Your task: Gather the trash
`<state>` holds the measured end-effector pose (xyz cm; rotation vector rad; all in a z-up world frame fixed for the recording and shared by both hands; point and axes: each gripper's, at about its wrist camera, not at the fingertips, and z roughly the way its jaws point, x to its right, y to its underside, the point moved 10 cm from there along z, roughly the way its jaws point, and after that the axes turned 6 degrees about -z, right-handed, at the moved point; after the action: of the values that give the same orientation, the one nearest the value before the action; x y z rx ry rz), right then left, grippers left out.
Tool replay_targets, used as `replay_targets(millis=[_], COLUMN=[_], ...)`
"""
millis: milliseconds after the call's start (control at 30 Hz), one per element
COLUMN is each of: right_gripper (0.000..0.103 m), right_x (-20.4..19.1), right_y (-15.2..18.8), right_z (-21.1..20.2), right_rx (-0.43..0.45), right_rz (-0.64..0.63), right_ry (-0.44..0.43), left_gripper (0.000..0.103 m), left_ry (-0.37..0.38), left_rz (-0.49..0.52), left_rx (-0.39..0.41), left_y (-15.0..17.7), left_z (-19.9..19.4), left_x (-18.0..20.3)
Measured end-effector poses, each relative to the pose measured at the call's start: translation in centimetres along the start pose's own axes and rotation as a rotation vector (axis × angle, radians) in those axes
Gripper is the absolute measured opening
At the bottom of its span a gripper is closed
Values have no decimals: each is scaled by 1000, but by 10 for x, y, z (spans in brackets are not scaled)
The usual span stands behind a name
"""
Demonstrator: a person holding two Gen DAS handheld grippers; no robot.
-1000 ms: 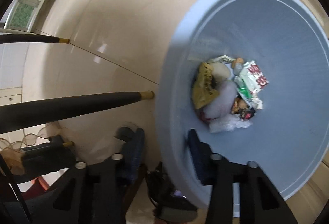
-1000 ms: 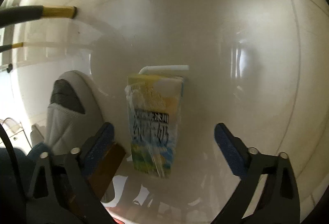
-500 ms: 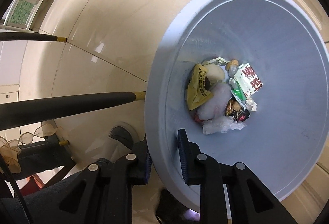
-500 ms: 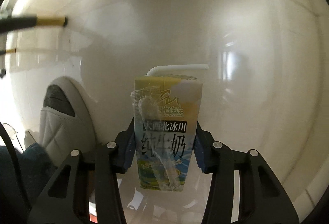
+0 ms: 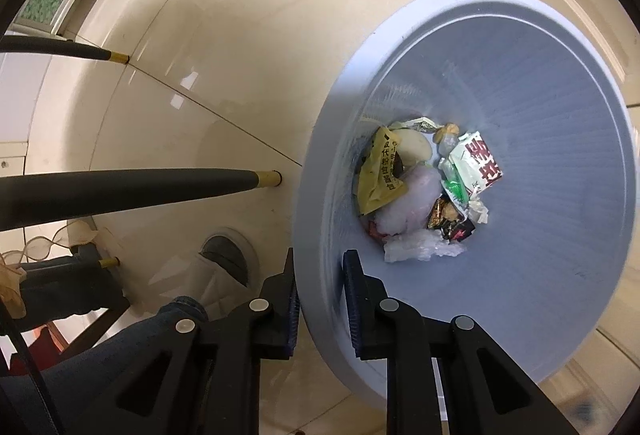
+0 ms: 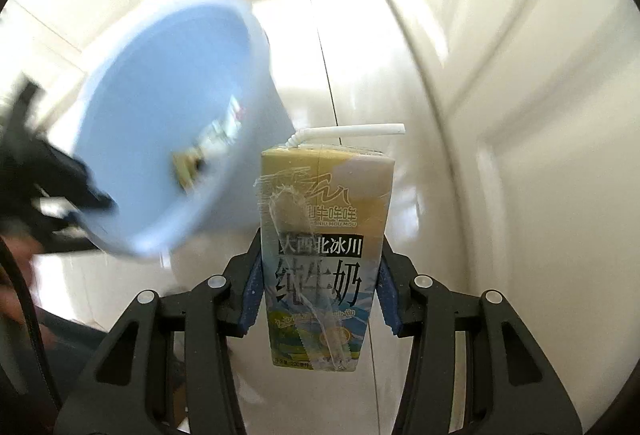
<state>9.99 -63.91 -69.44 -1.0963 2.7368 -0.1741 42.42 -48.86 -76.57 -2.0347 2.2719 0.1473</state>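
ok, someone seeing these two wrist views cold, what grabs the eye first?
The milk carton with its bent white straw, clamped upright in the right gripper and filling the centre of the right wrist view. Next, the pale blue bin with crumpled wrappers at its bottom, its rim pinched between the left gripper fingers. In the right view the bin is blurred, up and left of the carton.

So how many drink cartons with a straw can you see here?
1. The milk carton with its white straw is clamped in the right gripper, beside the blue bin. Others may lie hidden among the bin's trash.
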Motion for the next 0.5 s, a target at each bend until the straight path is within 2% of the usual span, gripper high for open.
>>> replay_targets(millis=[167,333,400,467,500], right_gripper=[45,45,45,45,45], right_x=[-35,-93,-122,-135,-139], right_y=[-63,-104,-111,-119,-108], right_z=[-51,-65,-63,-59,-48], right_rx=[119,160,165,159,152], right_rz=[-76,-187,-226,-236,-236], right_ry=[-44,-114,-131,-153,-160], left_gripper=[15,14,14,14,14], left_ry=[30,44,53,57,58], left_rz=[-30,-30,-39,-45,-47], left_rx=[-12,-13,-15,-19,-21], left_y=[-8,-9,-5,-6,-7], left_z=[8,15,17,22,22], left_x=[-10,-16,-15,-17,-18])
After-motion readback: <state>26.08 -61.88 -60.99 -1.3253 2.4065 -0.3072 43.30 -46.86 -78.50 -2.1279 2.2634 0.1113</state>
